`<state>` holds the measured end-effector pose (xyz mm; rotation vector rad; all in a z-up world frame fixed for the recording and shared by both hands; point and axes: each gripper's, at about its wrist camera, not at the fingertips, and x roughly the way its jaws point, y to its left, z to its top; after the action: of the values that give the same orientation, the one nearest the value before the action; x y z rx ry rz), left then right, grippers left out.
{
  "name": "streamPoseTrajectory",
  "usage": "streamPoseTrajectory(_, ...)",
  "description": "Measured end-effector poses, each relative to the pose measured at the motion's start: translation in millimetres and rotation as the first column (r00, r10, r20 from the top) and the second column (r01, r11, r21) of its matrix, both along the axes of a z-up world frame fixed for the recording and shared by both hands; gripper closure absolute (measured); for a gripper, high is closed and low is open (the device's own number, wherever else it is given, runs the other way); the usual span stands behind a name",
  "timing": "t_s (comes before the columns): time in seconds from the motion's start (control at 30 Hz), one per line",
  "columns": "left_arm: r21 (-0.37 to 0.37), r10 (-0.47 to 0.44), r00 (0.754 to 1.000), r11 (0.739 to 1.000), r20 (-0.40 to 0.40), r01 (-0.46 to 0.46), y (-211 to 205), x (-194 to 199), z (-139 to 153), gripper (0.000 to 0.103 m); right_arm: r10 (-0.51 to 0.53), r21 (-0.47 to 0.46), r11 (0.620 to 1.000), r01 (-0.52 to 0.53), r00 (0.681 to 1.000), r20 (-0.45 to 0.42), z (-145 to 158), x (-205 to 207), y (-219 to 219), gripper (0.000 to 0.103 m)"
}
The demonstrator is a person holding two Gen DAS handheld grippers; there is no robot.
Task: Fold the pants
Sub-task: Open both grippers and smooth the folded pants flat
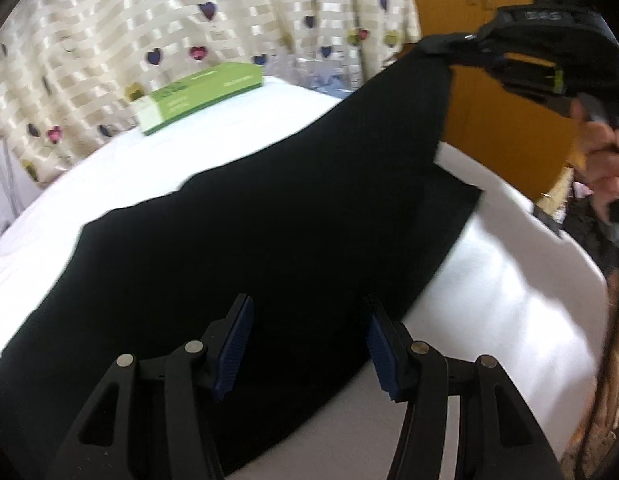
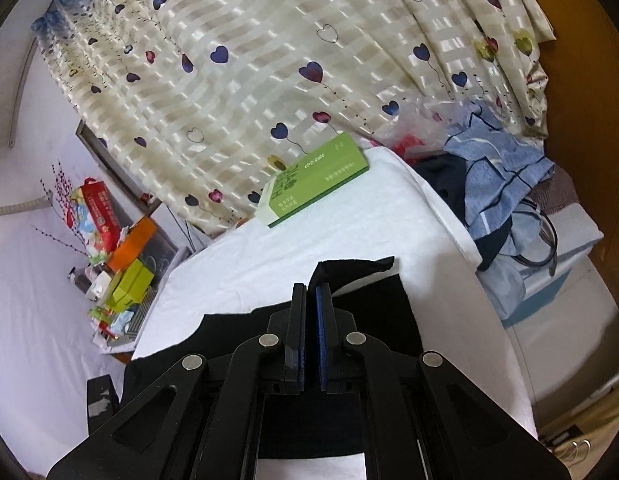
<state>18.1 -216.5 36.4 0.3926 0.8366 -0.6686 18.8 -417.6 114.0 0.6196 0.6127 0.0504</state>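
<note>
Your right hand-held gripper is pinching a corner of the black fabric pants.

The corner is lifted above the white-covered bench; the rest lies flat. Your left hand-held gripper hovers over them, fingers apart and gripping nothing. The cloth looks smooth and plain.

I see a green box on the white sheet, heart-print curtain behind, blue cloth beside.
</note>
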Motion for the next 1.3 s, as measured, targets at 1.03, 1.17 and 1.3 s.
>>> streamPoseTrajectory(1.03, -0.026, -0.121, 0.990, 0.992, -0.066, 0.120, 10, -28, 2, 0.093, -0.153, -0.273, 0.959, 0.073, 0.946, -0.287, -40, -41, -5, 0.098)
streamPoseTrajectory(1.17, -0.095, -0.121, 0.985, 0.989, -0.122, 0.110, 19, -18, 11, 0.089, -0.090, -0.267, 0.963, 0.028, 0.971, -0.221, -31, -13, -11, 0.097)
streamPoseTrajectory(1.3, -0.182, -0.123, 0.984, 0.978, -0.131, 0.098, 25, -8, 26, 0.089, 0.009, -0.256, 0.963, -0.084, 0.959, -0.282, -48, 36, -10, 0.093)
